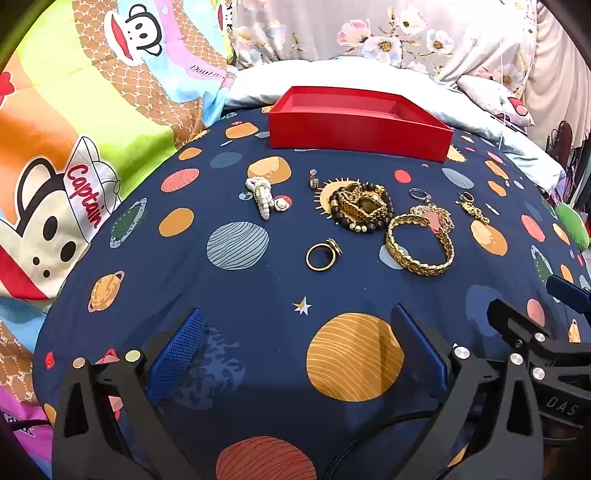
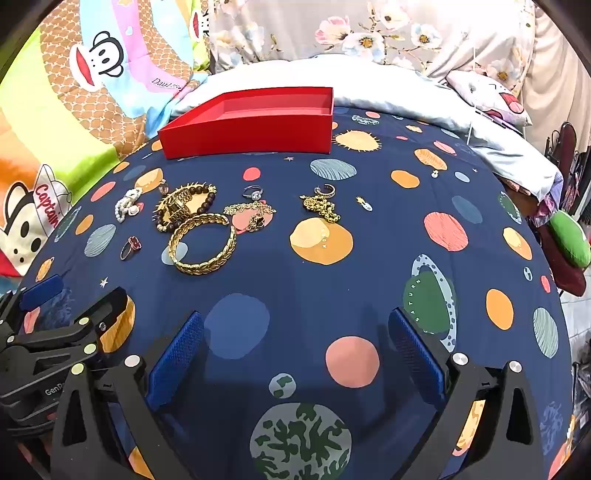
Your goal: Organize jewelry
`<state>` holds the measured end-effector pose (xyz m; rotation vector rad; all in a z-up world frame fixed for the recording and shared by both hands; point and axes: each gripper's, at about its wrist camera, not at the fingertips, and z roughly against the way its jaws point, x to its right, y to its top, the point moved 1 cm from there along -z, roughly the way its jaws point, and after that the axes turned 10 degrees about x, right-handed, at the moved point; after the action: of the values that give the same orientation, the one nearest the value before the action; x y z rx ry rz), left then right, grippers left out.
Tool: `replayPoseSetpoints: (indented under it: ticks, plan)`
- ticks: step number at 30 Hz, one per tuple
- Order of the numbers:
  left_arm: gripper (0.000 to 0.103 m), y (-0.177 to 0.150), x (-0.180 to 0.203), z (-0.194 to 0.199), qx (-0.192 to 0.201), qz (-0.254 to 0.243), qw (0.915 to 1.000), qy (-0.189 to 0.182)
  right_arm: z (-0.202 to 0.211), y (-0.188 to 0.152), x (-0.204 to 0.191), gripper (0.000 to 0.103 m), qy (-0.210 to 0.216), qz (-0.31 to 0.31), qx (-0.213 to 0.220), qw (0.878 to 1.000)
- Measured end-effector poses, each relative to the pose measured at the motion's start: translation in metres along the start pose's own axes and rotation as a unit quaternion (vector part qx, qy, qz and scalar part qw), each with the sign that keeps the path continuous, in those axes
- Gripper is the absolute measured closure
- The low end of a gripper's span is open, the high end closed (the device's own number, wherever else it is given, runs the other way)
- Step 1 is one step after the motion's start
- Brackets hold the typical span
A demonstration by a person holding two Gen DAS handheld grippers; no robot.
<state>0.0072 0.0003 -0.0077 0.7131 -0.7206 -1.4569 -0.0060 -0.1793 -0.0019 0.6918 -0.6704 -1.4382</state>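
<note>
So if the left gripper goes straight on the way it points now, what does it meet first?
Probably just the dark blue planet-print bedsheet: the left gripper is open, empty and angled down at bare fabric. The small gold ring lies farther along that line, though depth is hard to judge.

**A bedroom at home**

The surface is a bed: a navy sheet (image 2: 332, 280) printed with planets, a white pillow (image 2: 369, 85) at its head, a cartoon-monkey quilt (image 1: 74, 122) alongside (bright stripes), and flowered fabric (image 2: 369, 33) behind.
</note>
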Motion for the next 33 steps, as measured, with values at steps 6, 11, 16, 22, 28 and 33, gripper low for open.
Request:
replayPoseSetpoints:
  ticks: [6,11,16,22,28,33]
  plan:
    - [0.005,0.0001,-0.0009,0.0002,0.004,-0.002,1.0000,0.003,0.0004,0.0001,0.0003,0.005,0.002,-0.002,0.001,1.000]
    - [0.005,0.0013,-0.0019,-0.0014,0.005,0.000,1.0000,0.001,0.0007,0.0001,0.0006,0.005,0.001,-0.002,0.002,1.000]
    - [0.005,0.0013,-0.0061,-0.0002,0.007,0.000,1.0000,0.003,0.0008,0.0000,0.0011,0.005,0.002,-0.002,0.003,1.000]
    - [0.005,0.0006,-0.0042,0.0017,0.007,0.002,1.0000,0.004,0.0009,-0.0001,0.0014,0.005,0.003,-0.003,0.003,1.000]
    - [0.005,0.0001,-0.0019,0.0010,0.008,-0.001,0.9999,0.009,0.0011,-0.0001,0.0014,0.005,0.003,-0.003,0.003,1.000]
    - [0.005,-0.0002,-0.0018,0.0008,0.008,-0.001,0.9999,0.010,0.0011,-0.0001,0.0014,0.005,0.003,-0.003,0.003,1.000]
